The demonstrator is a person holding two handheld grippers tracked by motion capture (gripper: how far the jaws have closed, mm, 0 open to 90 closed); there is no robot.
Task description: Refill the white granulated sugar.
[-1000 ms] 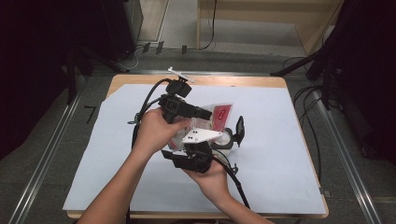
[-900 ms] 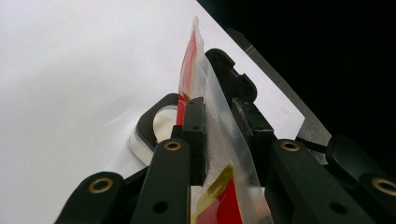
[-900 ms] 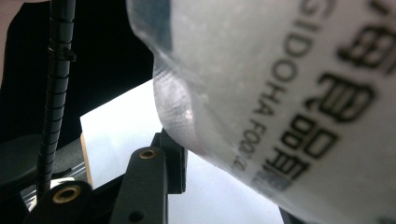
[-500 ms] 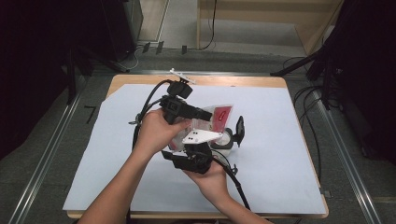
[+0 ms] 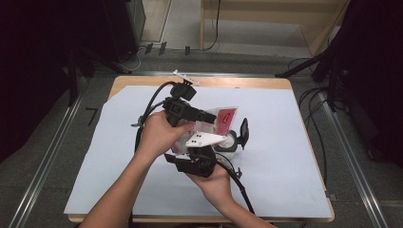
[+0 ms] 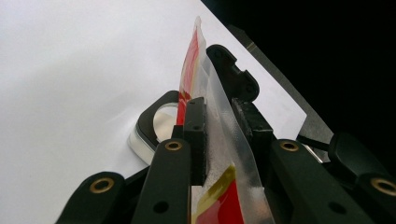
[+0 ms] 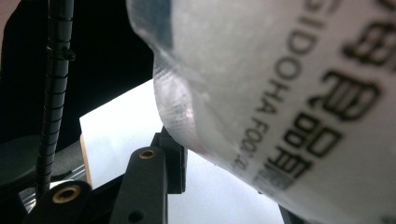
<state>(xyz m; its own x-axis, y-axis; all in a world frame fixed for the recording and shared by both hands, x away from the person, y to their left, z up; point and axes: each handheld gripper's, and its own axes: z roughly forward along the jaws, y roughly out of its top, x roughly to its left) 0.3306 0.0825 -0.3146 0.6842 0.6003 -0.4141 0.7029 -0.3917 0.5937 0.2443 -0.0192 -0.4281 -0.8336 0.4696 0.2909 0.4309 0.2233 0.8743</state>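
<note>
Clear plastic packet with red print, held up above mid-table between the 2 grippers. Left gripper, in the person's left hand, points right; in the left gripper view its 2 black jaws pinch the packet's clear edge between them, the film standing on edge and rising past the fingertips. Right gripper, in the right hand, sits just below and in front of the left one, a white three-cornered plate on top. In the right gripper view the packet looms very close, with black lettering; only 1 jaw is visible, beside the film, so cannot tell whether this gripper clamps it. A small black-rimmed round tin with its hinged lid open rests on the table just beyond the packet. Surface: white sheet over a wooden table. Around it, grey floor, cables, dark surroundings.
</note>
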